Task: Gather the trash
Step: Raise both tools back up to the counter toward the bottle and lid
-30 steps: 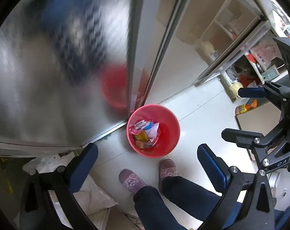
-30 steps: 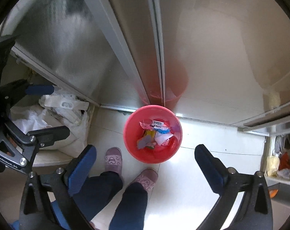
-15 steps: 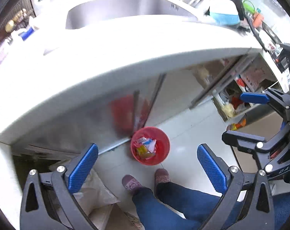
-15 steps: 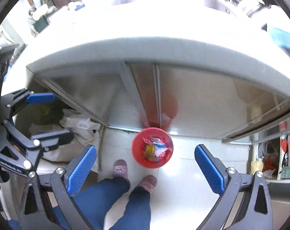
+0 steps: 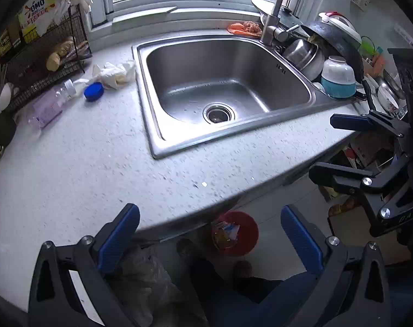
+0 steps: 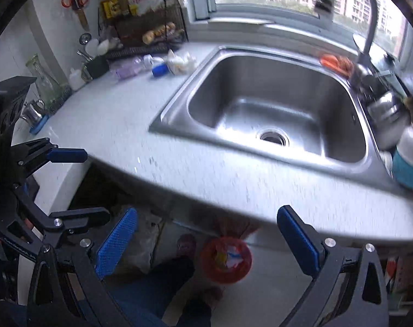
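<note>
Both raised above the speckled grey surface (image 5: 97, 163), facing the trash: crumpled white tissue (image 5: 115, 73), round blue plastic cap (image 5: 93, 91), clear plastic bottle (image 5: 49, 103), left of the steel sink (image 5: 223, 87). Left tongs (image 5: 209, 234) wide, empty; right tongs (image 6: 206, 238) likewise. Red plastic bin (image 5: 235, 233) waiting on the floor below.

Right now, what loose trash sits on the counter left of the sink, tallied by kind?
Plastic bottle: 1
Blue cap: 1
Crumpled white wad: 1
Total: 3
</note>
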Available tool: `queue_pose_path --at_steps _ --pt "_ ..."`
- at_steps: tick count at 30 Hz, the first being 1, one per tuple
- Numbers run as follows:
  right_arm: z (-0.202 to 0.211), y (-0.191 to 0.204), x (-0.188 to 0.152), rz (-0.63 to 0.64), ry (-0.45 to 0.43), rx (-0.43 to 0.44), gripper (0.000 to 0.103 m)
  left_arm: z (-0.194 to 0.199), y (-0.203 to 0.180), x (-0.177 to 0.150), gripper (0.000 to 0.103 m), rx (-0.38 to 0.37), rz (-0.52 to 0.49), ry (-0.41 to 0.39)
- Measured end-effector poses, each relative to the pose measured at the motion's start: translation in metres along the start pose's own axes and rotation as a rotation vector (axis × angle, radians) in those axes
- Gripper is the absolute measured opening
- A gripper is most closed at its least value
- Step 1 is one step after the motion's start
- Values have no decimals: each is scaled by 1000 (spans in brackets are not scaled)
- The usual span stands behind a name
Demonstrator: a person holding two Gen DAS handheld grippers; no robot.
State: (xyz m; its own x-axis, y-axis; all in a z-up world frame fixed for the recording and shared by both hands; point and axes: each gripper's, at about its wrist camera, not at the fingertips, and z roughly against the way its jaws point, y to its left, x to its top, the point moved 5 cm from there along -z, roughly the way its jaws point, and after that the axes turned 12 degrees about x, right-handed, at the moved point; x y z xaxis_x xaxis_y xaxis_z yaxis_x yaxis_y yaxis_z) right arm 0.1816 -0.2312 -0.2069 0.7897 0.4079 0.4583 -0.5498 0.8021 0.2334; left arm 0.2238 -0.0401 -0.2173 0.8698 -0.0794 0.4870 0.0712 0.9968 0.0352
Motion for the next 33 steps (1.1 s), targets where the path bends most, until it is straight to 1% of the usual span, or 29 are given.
queue_pose_path --at_steps 2,5,8,10,13,18,24,27,33 --pt "-7 1 23 3 -9 6 102 1 20 17 103 18 -9 -17" --pt "-17 2 59 20 -21 11 102 -1 51 42 103 22 -5 -37" --pt "-29 5 93 43 -31 10 102 -4 84 65 103 28 -4 -40" --pt "-39 7 115 50 -32 13 102 -7 103 75 103 41 -4 -41" --pt "-52 17 140 62 -29 19 102 -13 134 92 103 68 -15 -41" --pt "-82 25 172 64 -5 36 102 -28 181 112 103 75 -30 -26" --pt "-114 31 208 68 25 41 102 -53 228 125 103 76 -46 -15" --pt "-129 31 221 63 43 36 102 -70 246 133 103 60 -49 1" --pt "-162 29 241 55 83 34 102 -114 269 154 103 59 -119 36"
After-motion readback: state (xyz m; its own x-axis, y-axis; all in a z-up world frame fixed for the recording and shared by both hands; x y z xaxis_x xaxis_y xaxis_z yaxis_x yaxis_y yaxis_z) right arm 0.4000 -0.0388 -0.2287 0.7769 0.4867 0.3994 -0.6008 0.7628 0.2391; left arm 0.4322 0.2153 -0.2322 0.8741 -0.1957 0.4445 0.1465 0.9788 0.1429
